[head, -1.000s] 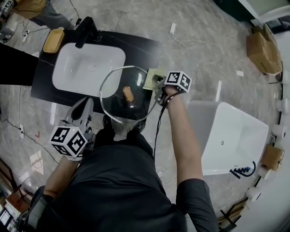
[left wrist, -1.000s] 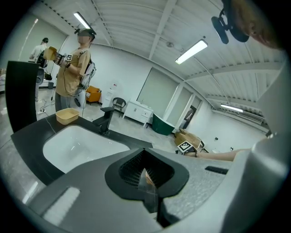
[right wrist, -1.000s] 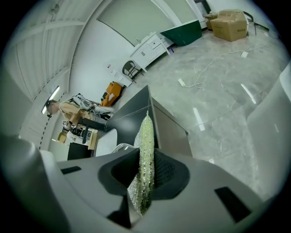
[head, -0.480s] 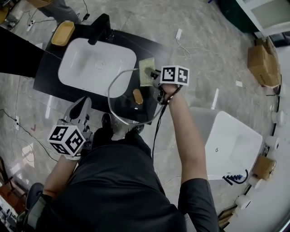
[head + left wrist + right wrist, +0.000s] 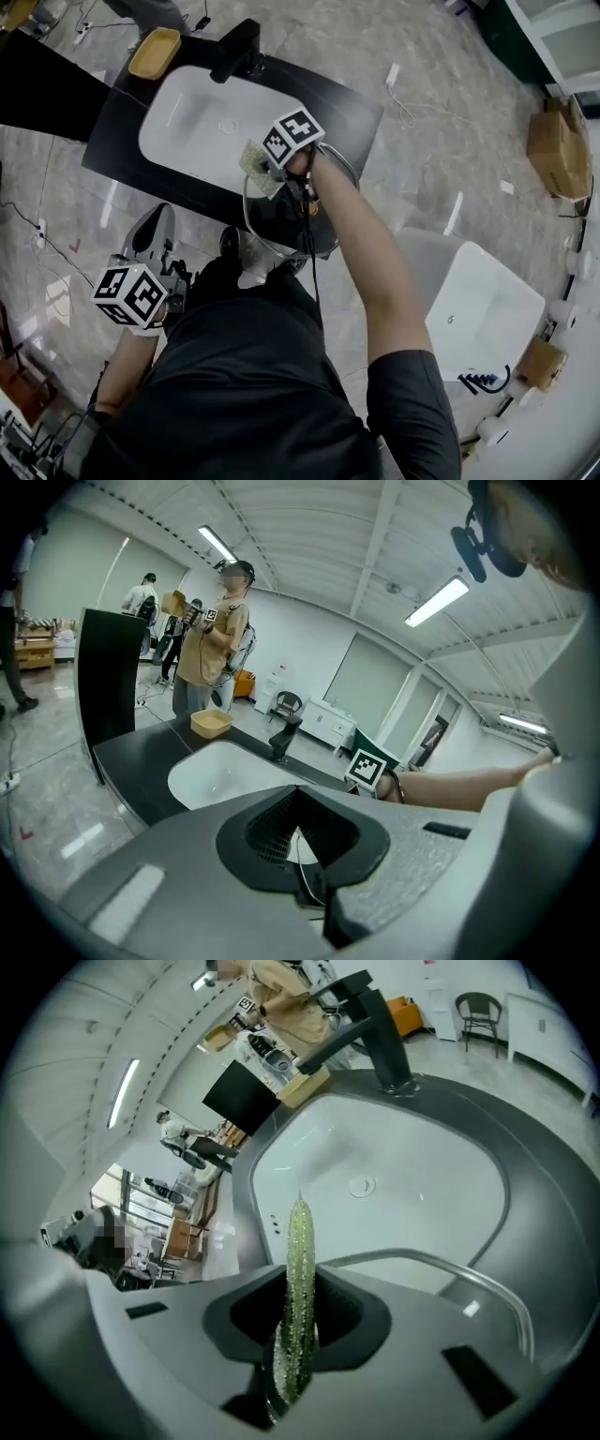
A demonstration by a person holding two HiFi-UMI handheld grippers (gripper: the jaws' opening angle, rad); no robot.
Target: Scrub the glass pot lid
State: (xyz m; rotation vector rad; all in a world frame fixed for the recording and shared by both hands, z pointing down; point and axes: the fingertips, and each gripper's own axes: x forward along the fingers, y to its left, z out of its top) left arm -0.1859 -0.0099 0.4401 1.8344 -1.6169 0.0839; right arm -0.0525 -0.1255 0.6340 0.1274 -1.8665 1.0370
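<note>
White basin (image 5: 403, 1185) open ahead of the jaws on my right gripper (image 5: 298, 1335), black faucet (image 5: 380, 1030) standing at the far rim, glass lid (image 5: 441, 1269) edge curving close under the jaws, rightward.

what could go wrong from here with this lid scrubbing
1. The left gripper seems to clamp only a thin edge of the glass lid. Pressure from the sponge, pinched in the right gripper near the lid's far rim, could twist the lid loose.
2. The lid is at the counter's front edge, beside hard floor, so a slip might break it.
</note>
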